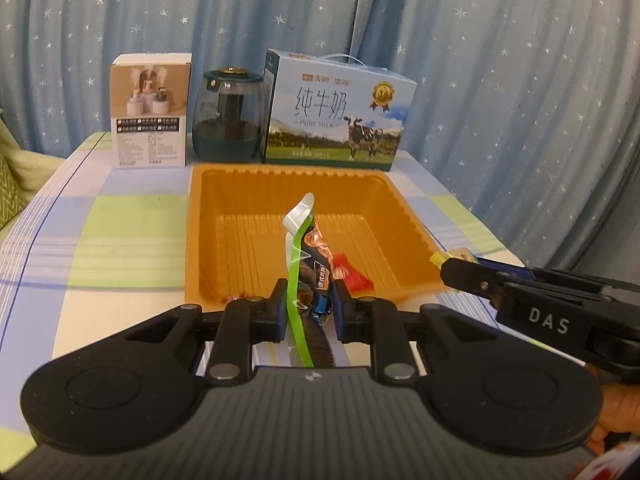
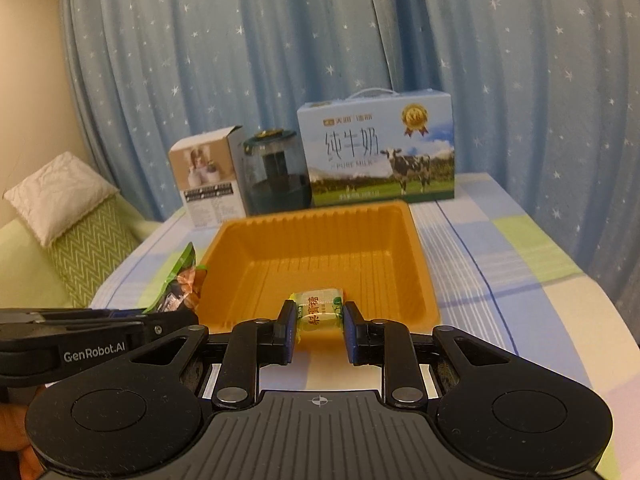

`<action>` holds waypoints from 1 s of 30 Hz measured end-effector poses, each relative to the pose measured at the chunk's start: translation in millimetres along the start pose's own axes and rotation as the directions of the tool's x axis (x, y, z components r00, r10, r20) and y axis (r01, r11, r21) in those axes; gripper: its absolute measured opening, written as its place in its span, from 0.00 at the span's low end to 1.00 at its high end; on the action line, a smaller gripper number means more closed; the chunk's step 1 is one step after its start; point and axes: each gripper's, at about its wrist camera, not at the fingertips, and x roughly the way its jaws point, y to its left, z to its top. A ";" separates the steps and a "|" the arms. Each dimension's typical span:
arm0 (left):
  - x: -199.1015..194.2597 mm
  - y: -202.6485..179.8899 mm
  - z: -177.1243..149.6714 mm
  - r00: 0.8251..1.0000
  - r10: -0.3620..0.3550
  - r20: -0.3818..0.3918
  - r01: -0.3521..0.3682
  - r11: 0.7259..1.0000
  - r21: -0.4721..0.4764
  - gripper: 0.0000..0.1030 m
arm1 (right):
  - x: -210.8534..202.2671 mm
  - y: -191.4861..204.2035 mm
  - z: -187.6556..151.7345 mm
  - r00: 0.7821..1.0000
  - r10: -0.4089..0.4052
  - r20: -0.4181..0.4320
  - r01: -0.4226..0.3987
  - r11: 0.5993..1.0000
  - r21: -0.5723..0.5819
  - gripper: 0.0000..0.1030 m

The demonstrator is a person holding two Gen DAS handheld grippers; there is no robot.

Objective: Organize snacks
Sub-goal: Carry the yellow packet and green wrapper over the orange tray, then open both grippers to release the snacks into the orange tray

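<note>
The left hand-held gripper (image 1: 308,312) pinches a green-edged snack packet (image 1: 306,264); the right hand-held gripper (image 2: 319,330) pinches a yellow candy (image 2: 318,310). The orange tray (image 1: 208,216) lies directly ahead of both, holding a red packet (image 1: 354,274).

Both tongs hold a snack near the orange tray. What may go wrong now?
1. The left tongs grip the tall green packet low, so it may tip sideways.
2. The right tongs pinch the small candy near the orange tray front rim; released early, it may land outside.
</note>
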 end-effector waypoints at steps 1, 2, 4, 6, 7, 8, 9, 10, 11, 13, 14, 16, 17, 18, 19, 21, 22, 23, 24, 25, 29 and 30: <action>4.8 1.2 3.7 1.000 -0.001 0.003 0.001 1.000 0.003 0.19 | 7.1 -1.8 3.1 1.000 0.000 0.001 0.000 1.000 0.006 0.24; 9.8 2.5 7.3 1.000 -0.001 0.004 0.001 1.000 0.004 0.19 | 14.3 -4.6 6.2 1.000 0.001 0.001 -0.001 1.000 0.015 0.24; 19.8 4.4 12.9 1.000 -0.001 0.004 0.001 1.000 0.007 0.19 | 27.1 -9.3 9.9 1.000 -0.001 -0.001 0.001 0.999 0.032 0.24; 29.5 7.2 18.5 1.000 0.002 0.003 -0.002 1.000 0.011 0.19 | 38.5 -14.8 12.6 1.000 0.000 -0.007 0.000 0.999 0.052 0.24; 34.5 9.0 21.0 1.000 0.004 0.002 -0.004 1.000 0.012 0.19 | 44.3 -17.0 14.4 1.000 0.001 -0.009 -0.001 0.998 0.058 0.24; 39.0 10.8 23.2 1.000 0.005 0.001 -0.005 1.000 0.010 0.19 | 48.7 -18.8 15.4 1.000 -0.001 -0.009 0.002 0.998 0.061 0.24; 43.6 13.1 25.4 1.000 0.004 0.000 -0.004 1.000 0.006 0.19 | 54.2 -20.7 16.5 1.000 -0.004 -0.011 0.005 0.998 0.064 0.24; 47.6 15.0 27.1 1.000 0.003 -0.002 -0.003 1.000 0.000 0.19 | 59.6 -22.6 17.3 1.000 -0.005 -0.016 0.006 0.998 0.069 0.24; 51.1 16.6 28.5 1.000 0.003 -0.004 -0.003 1.000 -0.005 0.19 | 64.1 -24.3 17.2 1.000 -0.005 -0.022 0.007 0.997 0.075 0.24; 57.2 18.5 30.4 1.000 0.002 -0.007 -0.002 1.000 -0.011 0.19 | 72.0 -27.3 16.6 0.999 -0.008 -0.032 0.011 0.997 0.082 0.24; 60.4 18.8 30.7 1.000 -0.001 -0.009 0.001 1.000 -0.013 0.19 | 75.7 -28.2 16.2 0.999 -0.010 -0.037 0.013 0.997 0.082 0.24; 66.7 19.4 30.6 1.000 -0.005 -0.008 0.005 1.000 -0.016 0.19 | 80.7 -30.5 15.2 0.999 -0.010 -0.044 0.014 0.996 0.089 0.24; 69.6 19.3 29.6 1.000 -0.007 -0.010 0.007 1.000 -0.014 0.19 | 83.1 -31.7 15.1 0.999 -0.011 -0.048 0.015 0.996 0.093 0.24; 72.9 19.8 29.1 1.000 -0.006 -0.010 0.006 1.000 -0.014 0.19 | 84.4 -32.4 14.6 0.999 -0.010 -0.050 0.015 0.995 0.097 0.24; 75.5 20.0 28.0 1.000 -0.002 -0.006 0.002 1.000 -0.014 0.19 | 85.6 -32.7 14.4 0.999 -0.009 -0.053 0.014 0.995 0.100 0.24; 79.2 20.5 26.3 1.000 0.010 0.001 -0.010 1.000 -0.012 0.21 | 86.2 -33.2 13.7 0.998 -0.005 -0.056 0.011 0.995 0.104 0.24; 79.7 21.4 25.7 1.000 0.015 -0.001 -0.015 1.000 -0.016 0.26 | 86.4 -33.3 13.5 0.998 -0.005 -0.058 0.011 0.995 0.104 0.24; 79.6 22.3 25.0 1.000 0.018 -0.004 -0.018 1.000 -0.019 0.26 | 86.5 -33.0 13.7 0.998 -0.004 -0.058 0.010 0.995 0.104 0.24; 79.2 23.1 25.0 1.000 0.022 -0.005 -0.022 1.000 -0.020 0.26 | 86.6 -33.5 14.0 0.998 -0.002 -0.059 0.008 0.994 0.106 0.24; 78.3 23.8 24.9 1.000 0.029 -0.006 -0.029 0.999 -0.020 0.26 | 86.4 -34.0 14.0 0.998 -0.001 -0.059 0.008 0.994 0.110 0.24; 72.7 28.4 24.7 0.999 0.045 -0.003 -0.045 0.999 -0.027 0.27 | 84.6 -34.5 14.8 0.999 0.009 -0.051 -0.003 0.993 0.122 0.24; 71.0 29.7 24.5 0.999 0.049 -0.002 -0.049 0.998 -0.028 0.27 | 84.1 -34.0 15.3 0.999 0.013 -0.049 -0.007 0.992 0.123 0.24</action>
